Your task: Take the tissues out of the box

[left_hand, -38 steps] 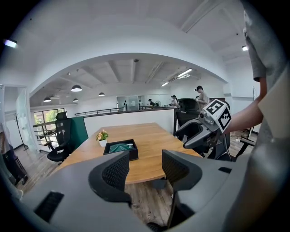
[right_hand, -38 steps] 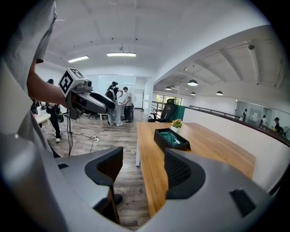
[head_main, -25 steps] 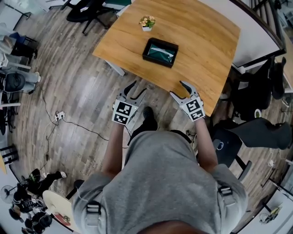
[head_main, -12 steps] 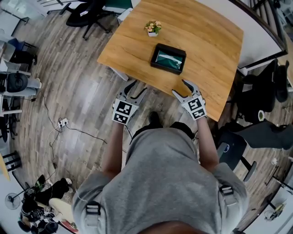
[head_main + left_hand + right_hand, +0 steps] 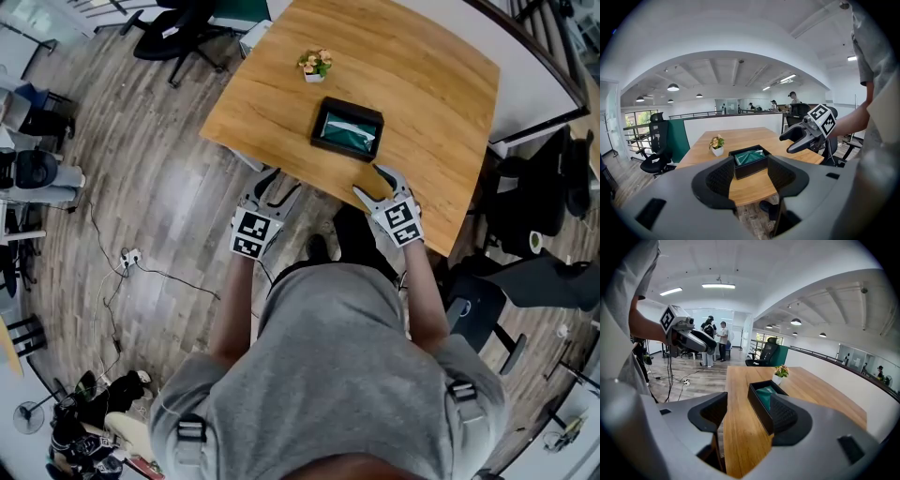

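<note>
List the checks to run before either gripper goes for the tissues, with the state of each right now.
1. Left gripper jaws apart, nothing between them: ok.
2. Right gripper jaws apart, nothing between them: ok.
3. Box open on top, green tissues showing: ok.
4. Grippers close enough to grasp: not ok; both hang at the table near edge, short of the box.
5. Flower pot out of the way: ok; it stands apart, beyond the box.
6. Tissues loose enough to lift out: cannot tell.
</note>
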Tool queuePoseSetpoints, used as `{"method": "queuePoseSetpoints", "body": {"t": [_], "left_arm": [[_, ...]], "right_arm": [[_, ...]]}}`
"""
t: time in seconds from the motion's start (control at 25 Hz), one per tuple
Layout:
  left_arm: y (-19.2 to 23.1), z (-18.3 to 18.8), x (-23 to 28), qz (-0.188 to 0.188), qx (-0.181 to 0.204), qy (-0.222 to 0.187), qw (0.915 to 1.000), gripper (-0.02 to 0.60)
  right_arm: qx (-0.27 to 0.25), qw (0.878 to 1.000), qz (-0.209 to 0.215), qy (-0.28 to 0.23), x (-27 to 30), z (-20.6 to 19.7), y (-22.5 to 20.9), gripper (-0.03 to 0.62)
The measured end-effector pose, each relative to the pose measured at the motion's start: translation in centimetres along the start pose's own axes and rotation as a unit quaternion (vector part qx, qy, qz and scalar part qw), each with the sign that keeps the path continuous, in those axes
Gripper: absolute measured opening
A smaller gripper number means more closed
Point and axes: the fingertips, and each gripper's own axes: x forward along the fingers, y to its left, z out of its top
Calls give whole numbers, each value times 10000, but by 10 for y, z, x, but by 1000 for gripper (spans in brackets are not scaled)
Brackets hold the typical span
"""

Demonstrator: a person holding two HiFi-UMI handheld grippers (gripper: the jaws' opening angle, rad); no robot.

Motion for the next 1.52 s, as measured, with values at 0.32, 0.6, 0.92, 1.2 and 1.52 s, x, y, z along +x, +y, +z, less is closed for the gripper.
{"method": "queuePoseSetpoints", "body": {"t": [0.32,0.6,0.92,1.2,1.52], "left_arm": [[20,9,29,124,-57,14,9999,241],[32,6,50,75,-107,210,9997,242],[39,2,67,82,-188,358,9991,241],[46,-7,83,88,-395,481,9980,241],[50,-18,105,-46,-490,671,9965,241]], "right_arm": [[-115,9998,135,-1,23,3,-27,293],[-32,9998,187,56,45,-1,-52,291],[-51,9991,356,206,65,-9,-64,287],[-164,9979,522,353,86,-9,-78,281],[-333,9951,660,663,111,-22,-89,278]]}}
